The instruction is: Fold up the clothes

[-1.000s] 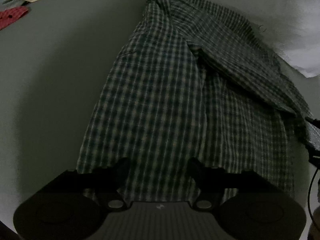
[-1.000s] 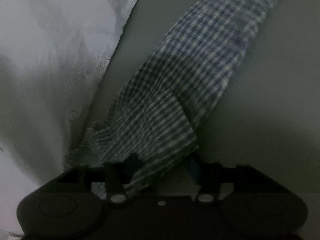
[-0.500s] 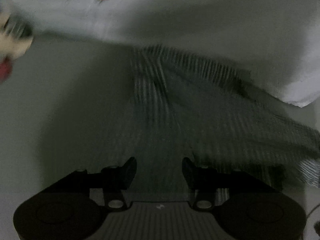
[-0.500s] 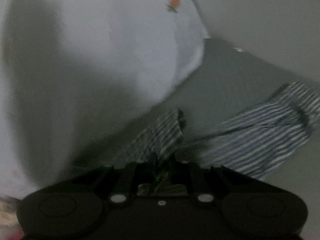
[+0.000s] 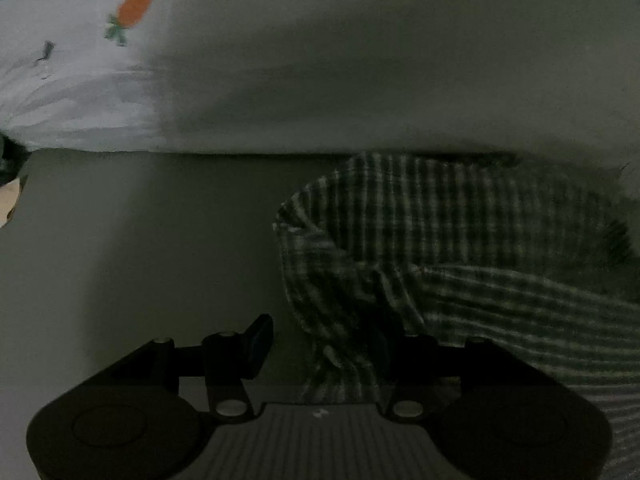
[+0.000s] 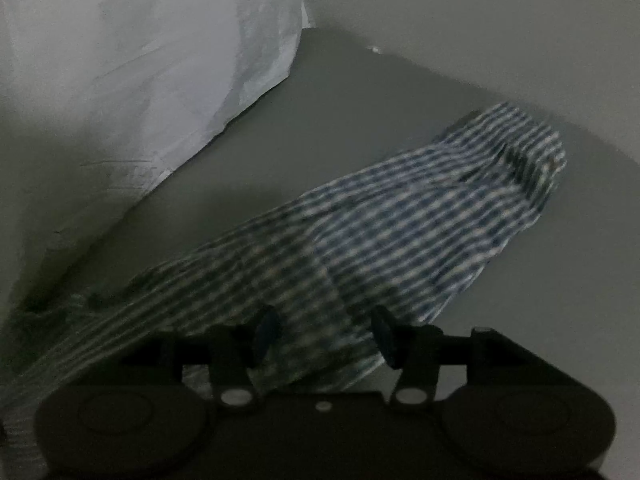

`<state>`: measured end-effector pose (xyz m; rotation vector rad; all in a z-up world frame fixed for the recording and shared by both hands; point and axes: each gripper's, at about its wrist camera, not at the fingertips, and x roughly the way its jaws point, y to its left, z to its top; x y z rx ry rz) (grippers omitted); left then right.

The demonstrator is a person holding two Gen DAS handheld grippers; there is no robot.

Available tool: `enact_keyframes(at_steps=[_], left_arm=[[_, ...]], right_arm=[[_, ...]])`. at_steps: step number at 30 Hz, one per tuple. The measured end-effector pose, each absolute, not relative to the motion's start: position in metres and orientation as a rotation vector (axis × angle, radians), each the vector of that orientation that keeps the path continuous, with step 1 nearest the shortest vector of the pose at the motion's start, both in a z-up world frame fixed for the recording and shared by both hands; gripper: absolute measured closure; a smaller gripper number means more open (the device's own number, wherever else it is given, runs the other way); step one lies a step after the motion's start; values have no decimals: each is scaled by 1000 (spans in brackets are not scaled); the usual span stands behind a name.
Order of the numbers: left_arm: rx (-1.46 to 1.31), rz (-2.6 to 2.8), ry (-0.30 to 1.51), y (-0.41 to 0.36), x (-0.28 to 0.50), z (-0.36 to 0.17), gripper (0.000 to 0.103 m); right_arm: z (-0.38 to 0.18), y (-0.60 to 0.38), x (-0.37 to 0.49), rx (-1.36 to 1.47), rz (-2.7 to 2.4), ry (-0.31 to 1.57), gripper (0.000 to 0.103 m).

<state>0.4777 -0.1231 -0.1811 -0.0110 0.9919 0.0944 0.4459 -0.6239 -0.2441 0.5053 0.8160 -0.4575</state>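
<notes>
Two grippers: both mine, one in each hand, both at the same checked shirt
Left gripper: my fingers stand apart; the left finger is bare over the grey surface; shirt cloth hangs in the gap and hides the right finger
Checked shirt: bunched and draped to the right of my left gripper, on the grey surface, its far edge against the white sheet; a carrot print shows on that sheet
Right gripper: fingers apart; the shirt lies loosely between them and stretches away to the upper right; white sheet to the left
</notes>
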Motion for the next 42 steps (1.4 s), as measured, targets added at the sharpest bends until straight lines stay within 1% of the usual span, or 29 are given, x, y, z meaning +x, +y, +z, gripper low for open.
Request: enact_keyframes(at_steps=[3, 5, 6, 7, 9, 11, 13, 17, 20, 23, 24, 26, 30, 33, 38, 42], left_arm=[[-91, 123, 982, -115, 485, -184, 42], [-76, 128, 976, -117, 486, -185, 40], [-56, 128, 973, -119, 485, -185, 39], [-42, 126, 972, -120, 485, -185, 39], [-65, 112, 994, -113, 485, -184, 40], [-123, 115, 995, -100, 483, -179, 40], [-165, 117, 956, -90, 463, -165, 40], [-206, 124, 892, -72, 404, -132, 40], [-232, 126, 853, -60, 348, -110, 39], [-223, 151, 821, -49, 294, -93, 39], [-217, 161, 813, -45, 281, -89, 37], [-202, 184, 798, -33, 249, -83, 32], [-203, 221, 806, -12, 205, -78, 32], [-215, 228, 833, -4, 178, -83, 32], [-204, 173, 898, -12, 156, -102, 32], [-185, 74, 941, -32, 151, -118, 31]], right_arm=[[-250, -621, 454, 492, -442, 843, 50], [-252, -616, 460, 463, -436, 858, 59], [-250, -610, 463, 405, -435, 854, 77], [-248, -603, 465, 344, -433, 850, 100], [-238, -586, 470, 190, -423, 822, 99], [-216, -563, 468, 54, -387, 755, 99], [-192, -544, 464, 1, -320, 688, 99], [-139, -498, 443, 12, -55, 554, 99], [-108, -453, 417, 37, 224, 491, 99], [-92, -404, 379, 35, 499, 495, 99], [-89, -387, 366, 37, 597, 502, 99], [-95, -358, 336, -16, 754, 541, 99], [-123, -313, 279, -158, 977, 662, 99], [-153, -303, 255, -188, 1036, 802, 99], [-179, -303, 219, -241, 1017, 903, 99], [-196, -292, 214, -257, 987, 978, 99]])
